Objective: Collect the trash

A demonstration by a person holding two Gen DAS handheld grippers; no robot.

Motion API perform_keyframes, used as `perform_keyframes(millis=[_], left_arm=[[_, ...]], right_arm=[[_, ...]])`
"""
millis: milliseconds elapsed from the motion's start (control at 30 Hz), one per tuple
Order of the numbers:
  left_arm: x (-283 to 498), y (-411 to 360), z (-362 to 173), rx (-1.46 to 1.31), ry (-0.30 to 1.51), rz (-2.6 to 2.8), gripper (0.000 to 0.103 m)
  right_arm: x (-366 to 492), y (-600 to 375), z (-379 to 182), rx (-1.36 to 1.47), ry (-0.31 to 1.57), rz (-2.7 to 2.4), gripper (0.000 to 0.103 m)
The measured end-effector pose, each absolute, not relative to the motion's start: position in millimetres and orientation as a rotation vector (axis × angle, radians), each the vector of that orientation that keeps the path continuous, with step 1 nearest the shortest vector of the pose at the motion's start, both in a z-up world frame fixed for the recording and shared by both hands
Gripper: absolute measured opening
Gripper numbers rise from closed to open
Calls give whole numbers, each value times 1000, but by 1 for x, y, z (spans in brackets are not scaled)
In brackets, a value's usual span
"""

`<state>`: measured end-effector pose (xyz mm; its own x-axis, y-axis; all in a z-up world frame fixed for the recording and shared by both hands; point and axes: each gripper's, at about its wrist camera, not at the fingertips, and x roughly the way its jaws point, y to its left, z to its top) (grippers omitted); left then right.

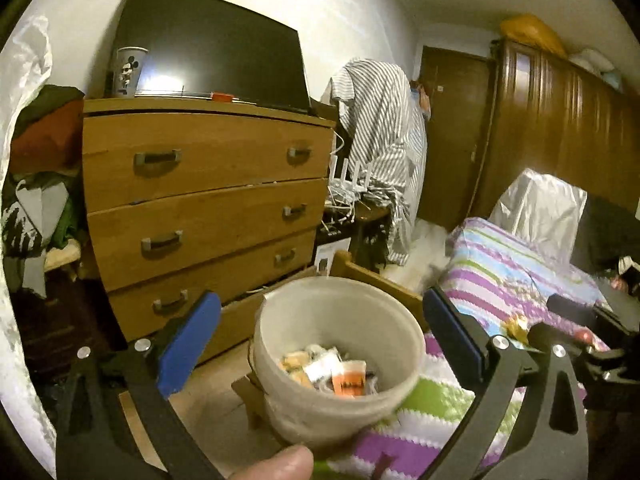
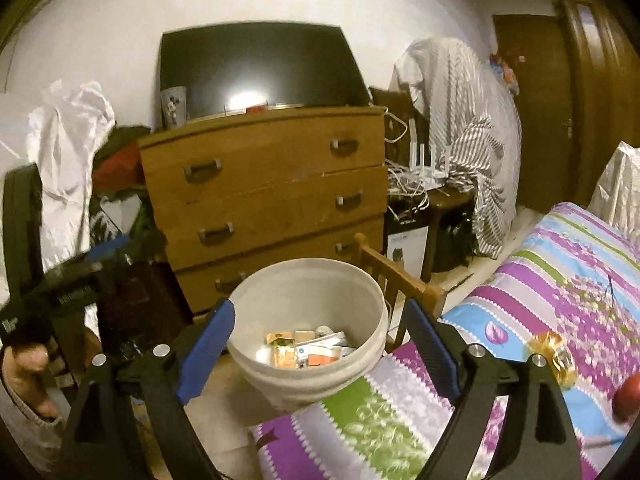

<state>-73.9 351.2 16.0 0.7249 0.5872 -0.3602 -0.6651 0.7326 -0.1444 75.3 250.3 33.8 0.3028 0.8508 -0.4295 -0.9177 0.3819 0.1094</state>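
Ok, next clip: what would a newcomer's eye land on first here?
Probably the round white plastic bucket at centre, standing beside the bed's corner, with orange and white wrappers piled in its bottom. Behind it stands a three-drawer wooden dresser carrying a big dark flat screen. On the right, the purple, green and blue striped bedspread holds a crumpled golden wrapper.

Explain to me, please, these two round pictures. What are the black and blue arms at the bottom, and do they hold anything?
No robot is here: a person carries a two-finger gripper in each hand, each with a wide-angle camera looking along its fingers. One picture is from the left gripper, the other from the right gripper. The blue parts are finger pads. Both grippers are open and hold nothing. Ahead stands a white bucket with wrappers inside, at the corner of a bed with a striped cover. A golden wrapper lies on the cover. Behind is a wooden dresser.
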Motion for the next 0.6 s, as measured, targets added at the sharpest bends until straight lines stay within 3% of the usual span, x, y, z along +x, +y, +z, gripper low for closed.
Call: perform_keyframes(millis=[600], left_arm=[[-95,300,9,-235,351,657,98]], right_arm=[[56,212,35,-157,492,1169,90]])
